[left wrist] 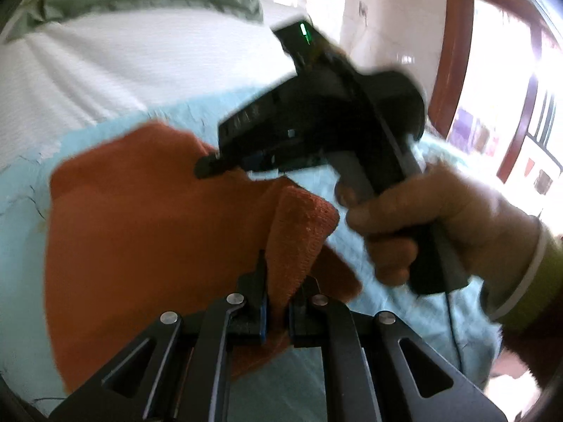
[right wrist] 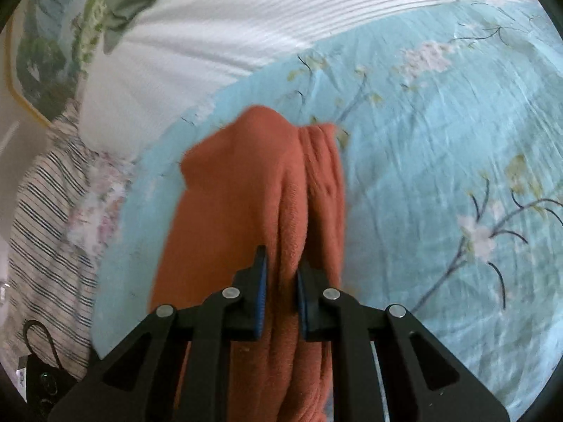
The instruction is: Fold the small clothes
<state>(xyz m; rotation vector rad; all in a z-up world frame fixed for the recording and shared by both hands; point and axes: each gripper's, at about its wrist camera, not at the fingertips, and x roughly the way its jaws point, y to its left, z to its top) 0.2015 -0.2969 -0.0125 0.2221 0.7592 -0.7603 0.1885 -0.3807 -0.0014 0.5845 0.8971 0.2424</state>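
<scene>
At centre frame in both views hangs the orange cloth (right wrist: 246, 193), over the sheet (right wrist: 440, 140). Left gripper (left wrist: 279, 293) and right gripper (right wrist: 281, 281) each pinch an edge. Soft, light, limp; likely best held at corners.

The left gripper (left wrist: 278, 292) has its two black fingers drawn close together, pinching a fold of the orange cloth (left wrist: 140, 228) between the blue pads. The right gripper (right wrist: 281, 281) is likewise closed on a bunched ridge of the same cloth. In the left wrist view, the person's right hand (left wrist: 415, 225) wraps its fingers around the right gripper's handle.
</scene>
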